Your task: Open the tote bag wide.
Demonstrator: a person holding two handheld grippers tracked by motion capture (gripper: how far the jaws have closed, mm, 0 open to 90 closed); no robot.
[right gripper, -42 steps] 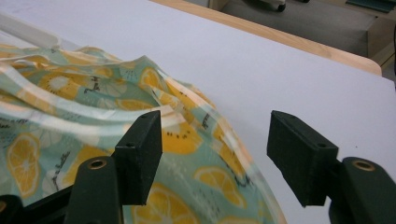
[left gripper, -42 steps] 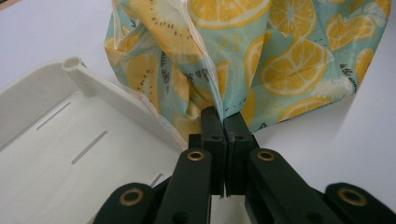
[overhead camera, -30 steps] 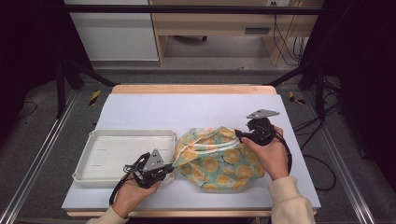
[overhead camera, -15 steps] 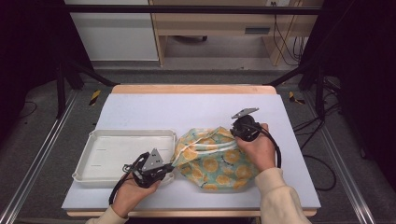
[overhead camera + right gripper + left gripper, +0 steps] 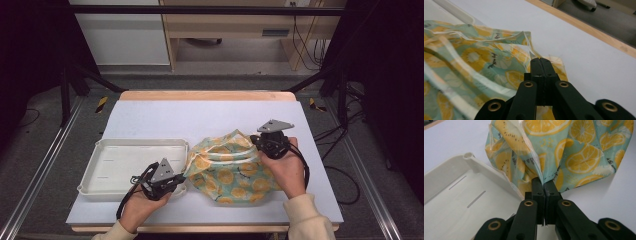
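High view has your lemon-print bag (image 5: pixel 231 170) lying just right of the white tray (image 5: pixel 115 167), touching its near corner. Your left gripper (image 5: pixel 176 181) pinches the bag's edge beside that tray corner. Your right gripper (image 5: pixel 256 140), on the bag's side away from the tray, has just been closing and now clamps the bag's rim.

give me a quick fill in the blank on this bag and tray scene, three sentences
1. The cloth bag is printed with slices of ____.
2. The white tray lies on the bag's ____ side in the high view.
3. The left tool has its jaws ____ on the bag's edge, as has the right tool.

Missing words: lemon; left; shut
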